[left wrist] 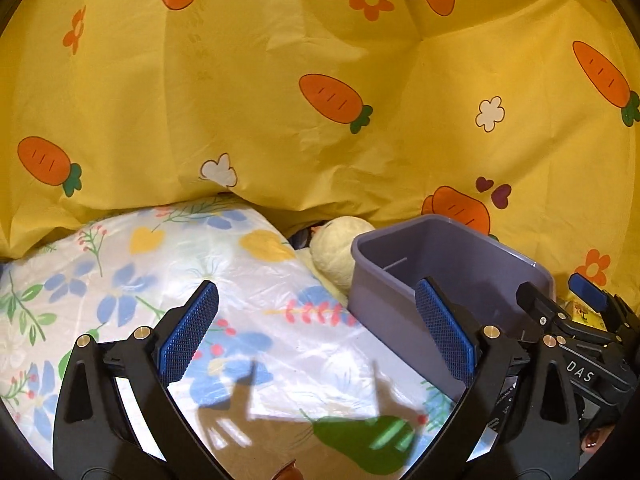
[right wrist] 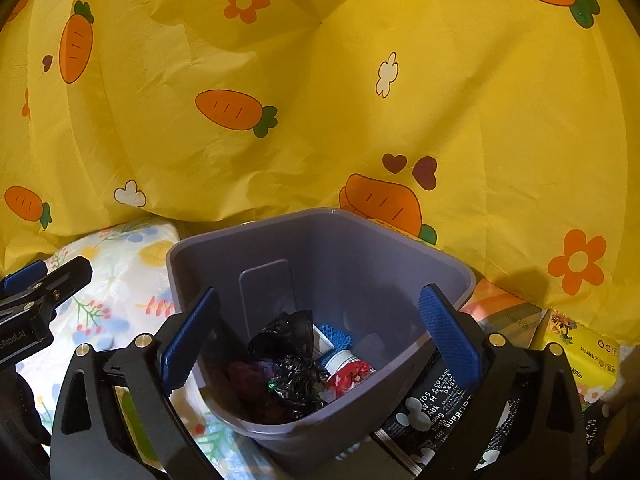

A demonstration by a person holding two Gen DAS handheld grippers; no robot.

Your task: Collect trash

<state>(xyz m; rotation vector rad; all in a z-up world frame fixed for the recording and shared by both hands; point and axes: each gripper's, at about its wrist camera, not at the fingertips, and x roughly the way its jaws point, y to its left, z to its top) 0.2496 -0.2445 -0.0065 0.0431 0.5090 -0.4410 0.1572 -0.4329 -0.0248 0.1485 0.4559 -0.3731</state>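
Bin mouth open above; yellow curtain close behind.

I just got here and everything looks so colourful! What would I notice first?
The big yellow carrot-print sheet fills the whole background. In front of it stands a purple bin with a crumpled black plastic bag and other trash at its bottom. Left of the bin lies a flowery pillow.

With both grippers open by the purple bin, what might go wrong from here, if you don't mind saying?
1. The purple plastic bin stands on soft floral bedding, so a nudge from the right gripper, whose open fingers straddle its near rim, might tip it.
2. The crumpled black plastic bag and other trash could then spill out.
3. The left gripper hangs close beside the right one; they might collide.
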